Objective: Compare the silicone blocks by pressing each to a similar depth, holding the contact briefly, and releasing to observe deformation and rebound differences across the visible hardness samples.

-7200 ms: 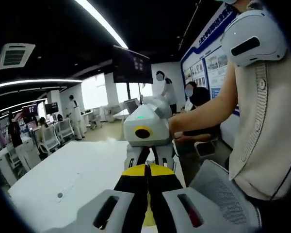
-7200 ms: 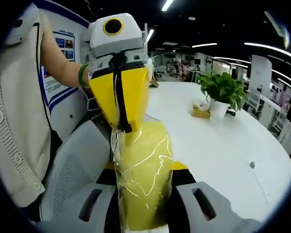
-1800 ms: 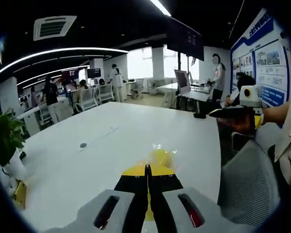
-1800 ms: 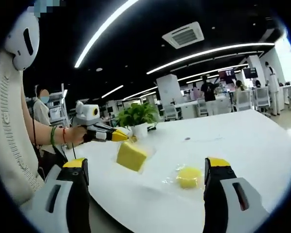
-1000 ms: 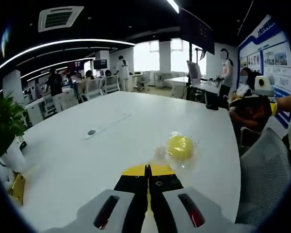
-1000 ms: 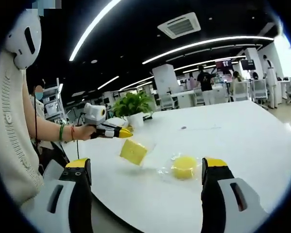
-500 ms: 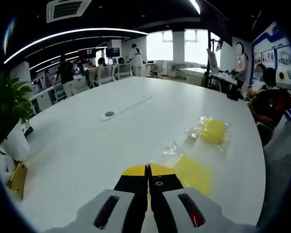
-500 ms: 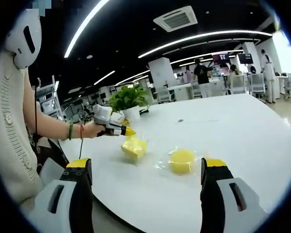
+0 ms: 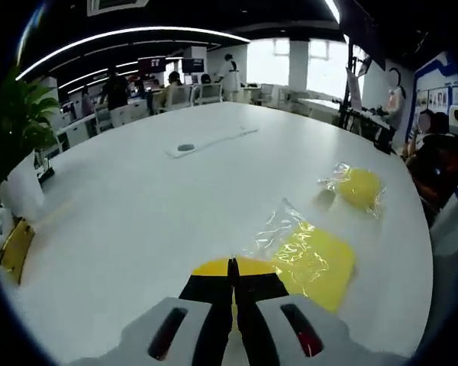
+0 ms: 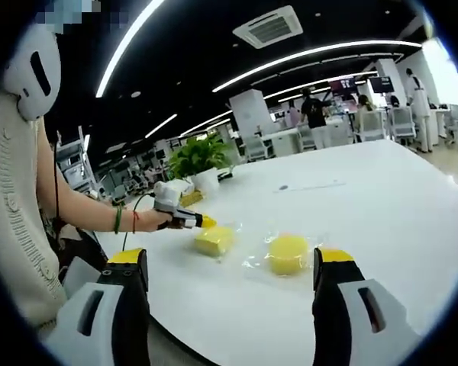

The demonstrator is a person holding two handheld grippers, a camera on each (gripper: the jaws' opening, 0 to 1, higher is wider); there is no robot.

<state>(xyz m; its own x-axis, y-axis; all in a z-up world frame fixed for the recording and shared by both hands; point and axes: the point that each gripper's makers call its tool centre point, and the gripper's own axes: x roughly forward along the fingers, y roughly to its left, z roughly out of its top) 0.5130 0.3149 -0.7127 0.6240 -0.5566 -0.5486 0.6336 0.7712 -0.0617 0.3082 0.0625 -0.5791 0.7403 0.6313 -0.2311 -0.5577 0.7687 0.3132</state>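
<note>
Resting low-centre on the white counter [image 9: 137, 198], the square block [image 9: 313, 263] sits at the closed left claw [image 9: 231, 267]; round block [image 10: 288, 253] just beside. Right claw [image 10: 229, 271] gapes empty. Risk: slick wrap skids when pressed.

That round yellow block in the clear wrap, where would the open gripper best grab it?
Probably across the curved sides of the round yellow block, coming in low from the table edge, where the open right gripper already faces it. It lies flat, so a top grab would catch mostly loose plastic wrap.
</note>
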